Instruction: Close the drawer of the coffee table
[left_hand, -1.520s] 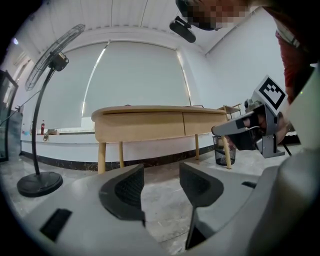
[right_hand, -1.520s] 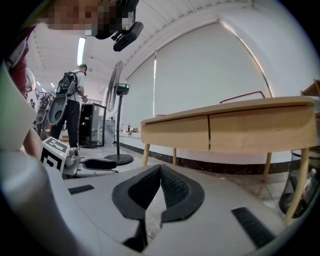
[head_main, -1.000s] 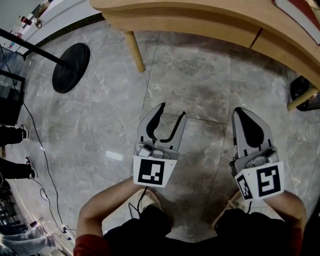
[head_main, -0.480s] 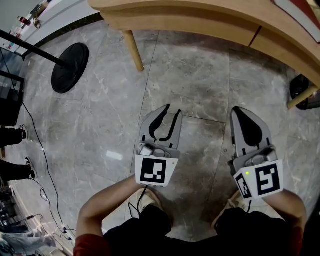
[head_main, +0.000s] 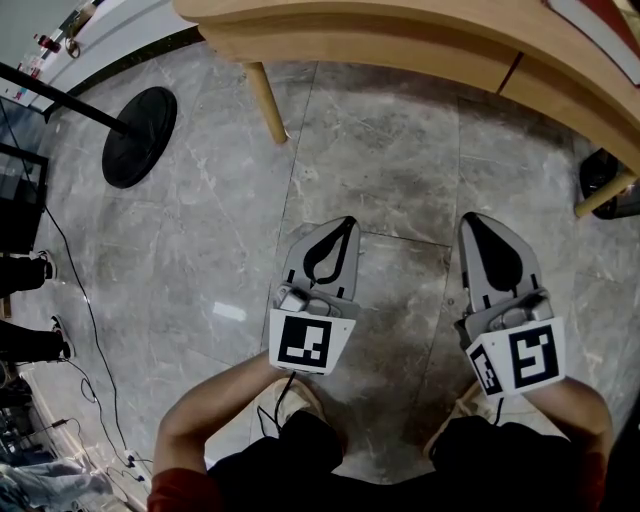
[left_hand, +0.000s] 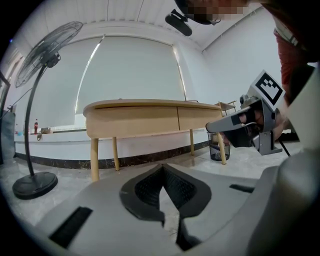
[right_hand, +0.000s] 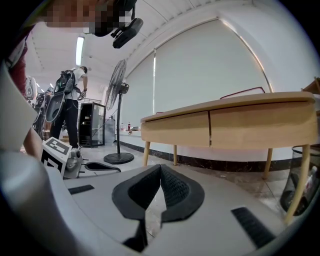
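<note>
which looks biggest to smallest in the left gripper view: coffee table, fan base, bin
1. coffee table
2. fan base, though it sits nearer the camera than the bin
3. bin, partly hidden behind the table

The coffee table (head_main: 400, 45) runs off the head view's top edge.

We wear a red short sleeve (head_main: 178, 492), black trousers (head_main: 300, 462) and pale shoes (head_main: 292, 396); our left gripper (head_main: 346, 222) has a smooth light grey shell, lined with curved black pads (left_hand: 145, 192) of ribbed texture; at its rear sits a white cube (head_main: 303, 343) printed with a black square marker; a thin black cable (head_main: 288, 382) trails from beneath that cube; our right gripper (head_main: 472, 218) is built alike, grey with black lining; its own cube shows two marker faces, black on white, with small metal fittings in front of them
</note>
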